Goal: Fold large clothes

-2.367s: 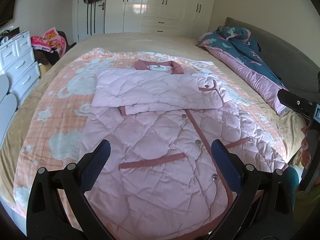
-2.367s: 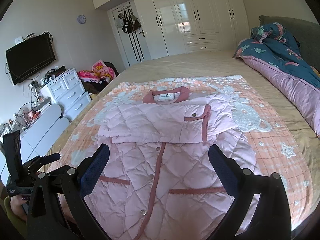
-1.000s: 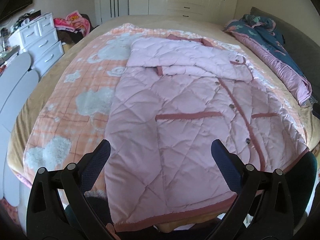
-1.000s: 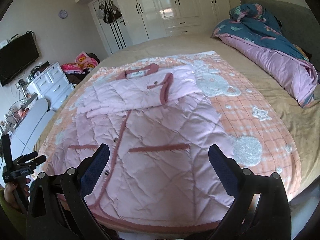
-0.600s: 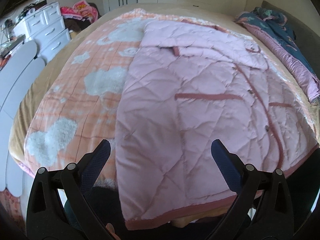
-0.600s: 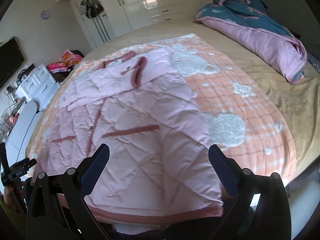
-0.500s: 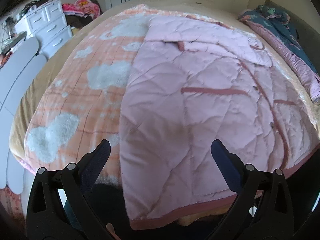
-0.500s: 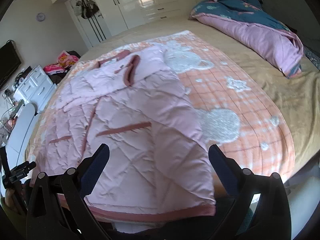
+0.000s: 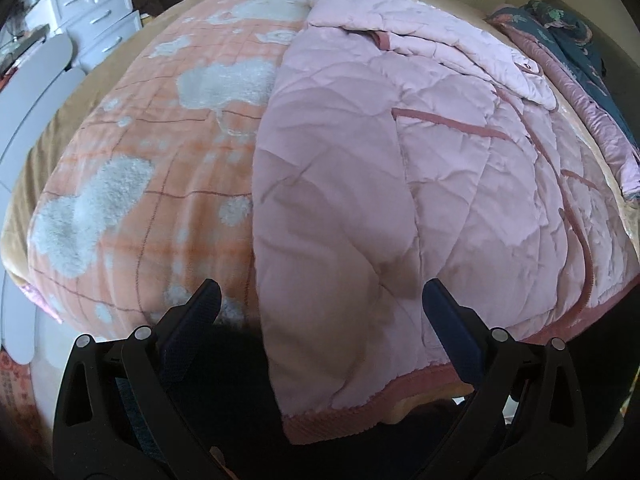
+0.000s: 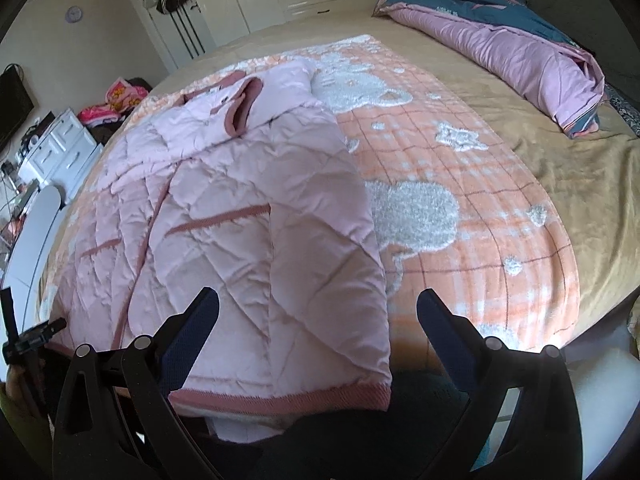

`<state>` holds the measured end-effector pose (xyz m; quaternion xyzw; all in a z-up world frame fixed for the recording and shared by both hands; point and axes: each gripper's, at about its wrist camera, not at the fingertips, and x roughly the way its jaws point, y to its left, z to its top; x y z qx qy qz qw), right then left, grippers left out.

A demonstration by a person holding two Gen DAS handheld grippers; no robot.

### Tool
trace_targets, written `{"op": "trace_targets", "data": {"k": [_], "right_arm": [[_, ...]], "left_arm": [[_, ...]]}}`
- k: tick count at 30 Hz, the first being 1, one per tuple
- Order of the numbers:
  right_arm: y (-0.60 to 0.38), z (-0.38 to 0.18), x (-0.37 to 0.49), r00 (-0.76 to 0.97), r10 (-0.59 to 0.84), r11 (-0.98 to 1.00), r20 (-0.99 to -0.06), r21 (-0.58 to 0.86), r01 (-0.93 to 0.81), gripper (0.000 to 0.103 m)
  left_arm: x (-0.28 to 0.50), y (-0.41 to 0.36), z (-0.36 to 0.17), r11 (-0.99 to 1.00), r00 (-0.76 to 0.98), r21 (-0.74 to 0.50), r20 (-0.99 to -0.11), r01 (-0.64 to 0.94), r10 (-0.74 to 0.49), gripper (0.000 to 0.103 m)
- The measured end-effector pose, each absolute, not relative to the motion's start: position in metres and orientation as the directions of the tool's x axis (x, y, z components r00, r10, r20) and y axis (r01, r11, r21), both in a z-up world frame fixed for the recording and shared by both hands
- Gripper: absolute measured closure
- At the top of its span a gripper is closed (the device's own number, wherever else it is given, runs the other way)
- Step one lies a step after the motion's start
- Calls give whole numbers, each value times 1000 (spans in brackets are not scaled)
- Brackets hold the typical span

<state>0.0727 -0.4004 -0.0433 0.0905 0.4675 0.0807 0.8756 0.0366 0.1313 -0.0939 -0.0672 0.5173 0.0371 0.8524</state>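
At the far left of the room we see a white chest of drawers (image 9: 100, 4) against the wall, well apart from the bed. Next comes the orange checked fleece blanket with white fluffy shapes (image 9: 160, 152), spread over the bed and reaching its foot edge. On that blanket lies the pale pink quilted coat with dusty-rose trim (image 9: 360, 184), flat, front side up, its sleeves folded across the chest near the collar and its rose hem (image 10: 280, 396) hanging just over the foot of the bed.

We hold the left gripper (image 9: 320, 312) above the coat's left bottom corner, its blue-padded fingers (image 9: 196, 320) spread wide with nothing between them. Our right gripper (image 10: 318, 312) hangs over the coat's right bottom corner in the same way, fingers far apart and empty, the hem just below them. From the right wrist view the left tool shows small at the left edge, in a hand.

Farthest right, a rumpled dark teal and pink duvet (image 10: 500, 40) lies along the tan bedsheet (image 10: 560, 152), well away from the coat.
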Motion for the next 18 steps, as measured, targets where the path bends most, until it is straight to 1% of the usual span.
{"op": "trace_targets", "data": {"k": [5, 7, 11, 12, 15, 17, 18], "right_arm": [[-405, -53, 69, 507, 231, 971, -830, 227, -72, 4], [-406, -57, 69, 492, 241, 969, -836, 235, -77, 4], [-405, -67, 79, 428, 289, 957, -856, 276, -93, 4], [-404, -71, 82, 410, 290, 957, -865, 276, -95, 4], [-397, -84, 91, 327, 266, 964, -907, 243, -111, 4], [-393, -95, 96, 264, 305, 951, -915, 277, -137, 5], [-394, -99, 98, 240, 327, 943, -914, 301, -140, 8]], "left_arm": [[42, 124, -100, 991, 449, -83, -893, -108, -26, 8], [44, 120, -102, 988, 460, -134, -884, -76, -85, 8], [44, 111, -102, 991, 470, -125, -879, -51, -86, 8], [43, 110, -102, 991, 474, -127, -876, -49, -88, 9], [42, 111, -101, 990, 482, -135, -871, -49, -95, 15], [42, 112, -100, 989, 486, -141, -868, -49, -100, 18], [42, 113, -100, 988, 487, -147, -867, -49, -104, 18]]}}
